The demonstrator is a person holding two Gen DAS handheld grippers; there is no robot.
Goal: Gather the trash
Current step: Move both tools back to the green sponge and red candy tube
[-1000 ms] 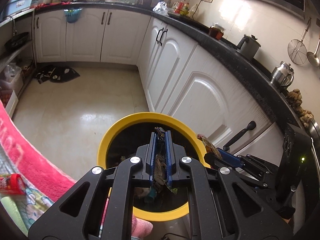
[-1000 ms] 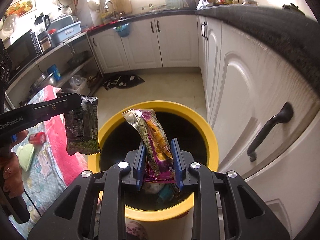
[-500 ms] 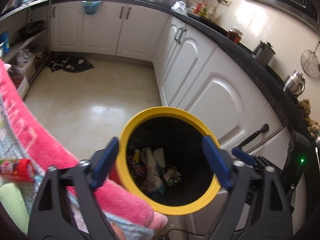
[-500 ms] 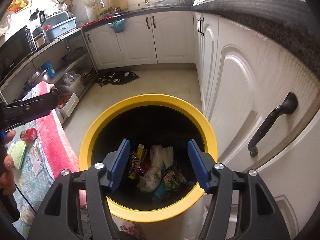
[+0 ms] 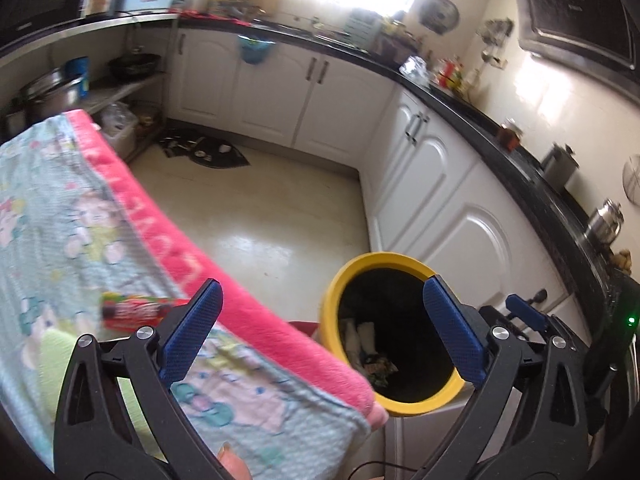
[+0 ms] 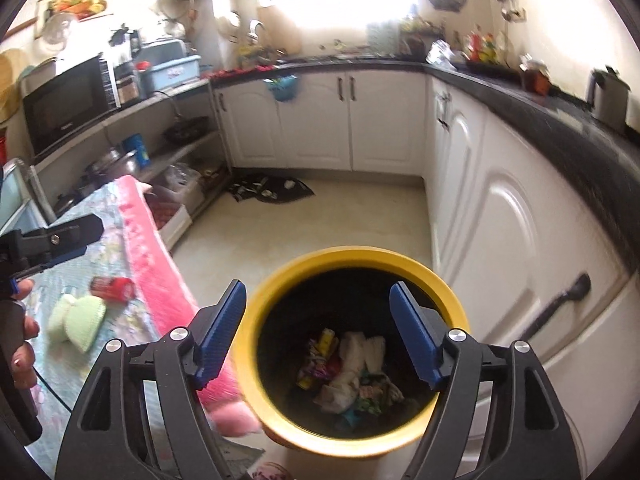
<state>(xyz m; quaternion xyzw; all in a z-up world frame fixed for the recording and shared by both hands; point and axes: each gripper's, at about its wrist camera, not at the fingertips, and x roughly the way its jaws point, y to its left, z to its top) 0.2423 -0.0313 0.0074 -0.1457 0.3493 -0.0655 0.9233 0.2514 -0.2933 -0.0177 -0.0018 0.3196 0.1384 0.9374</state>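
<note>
Your right gripper (image 6: 316, 332) hangs above the yellow trash bin (image 6: 448, 292) with its blue-padded jaws spread wide and nothing between them, angled down so the crumpled wrappers (image 6: 348, 376) lying at the bin's bottom show between the fingers. Your left gripper (image 5: 320, 328) is likewise spread wide and empty, held over the corner of a pink-edged blanket (image 5: 248, 292) with the bin just to its right. A red wrapper (image 5: 136, 310) and a pale green object (image 6: 80, 322) lie on that blanket.
</note>
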